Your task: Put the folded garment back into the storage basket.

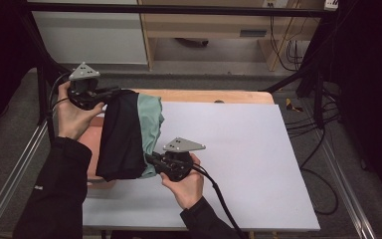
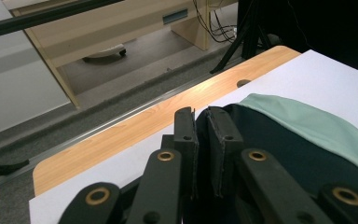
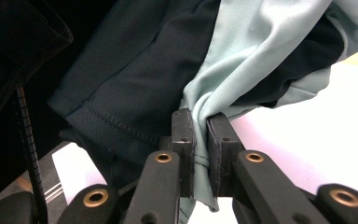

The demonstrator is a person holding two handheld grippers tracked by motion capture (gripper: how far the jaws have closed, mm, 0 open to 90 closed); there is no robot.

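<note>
Garment (image 1: 124, 134) between 2 grippers (both clamped)

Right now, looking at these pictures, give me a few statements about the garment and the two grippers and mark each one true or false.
1. The right gripper is clamped on pale green fabric of the garment. True.
2. The garment lies spread flat on the white sheet. False: it hangs bunched between the two grippers, lifted over the sheet's left edge.
3. The left gripper holds the garment's far end, near the wooden table edge. True.
4. The garment is red and white. False: it is black with pale green panels.
5. The left gripper's jaws stand wide open. False: in the left gripper view they are closed on dark fabric.
</note>
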